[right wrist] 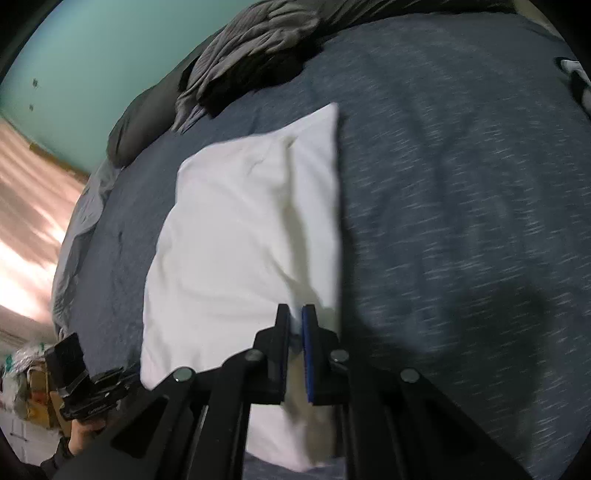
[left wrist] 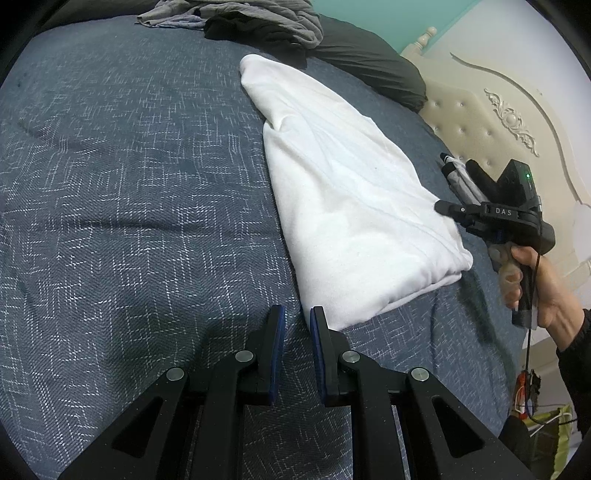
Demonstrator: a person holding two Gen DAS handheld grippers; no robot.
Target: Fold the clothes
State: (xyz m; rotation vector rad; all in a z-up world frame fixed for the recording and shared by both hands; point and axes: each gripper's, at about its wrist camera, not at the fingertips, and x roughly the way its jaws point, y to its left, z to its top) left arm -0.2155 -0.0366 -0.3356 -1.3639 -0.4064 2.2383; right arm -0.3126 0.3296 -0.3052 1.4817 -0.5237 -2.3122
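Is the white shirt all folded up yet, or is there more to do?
Mostly done: the white shirt lies folded in a neat strip on the bed. The right tongs seem to pinch its edge; the left tongs are open, holding nothing. A gray pile looks unfolded.

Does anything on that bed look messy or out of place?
Yes: a crumpled heap of grey and black clothes lies unfolded at the far edge of the bed, while the white garment lies folded on the blue bedspread.
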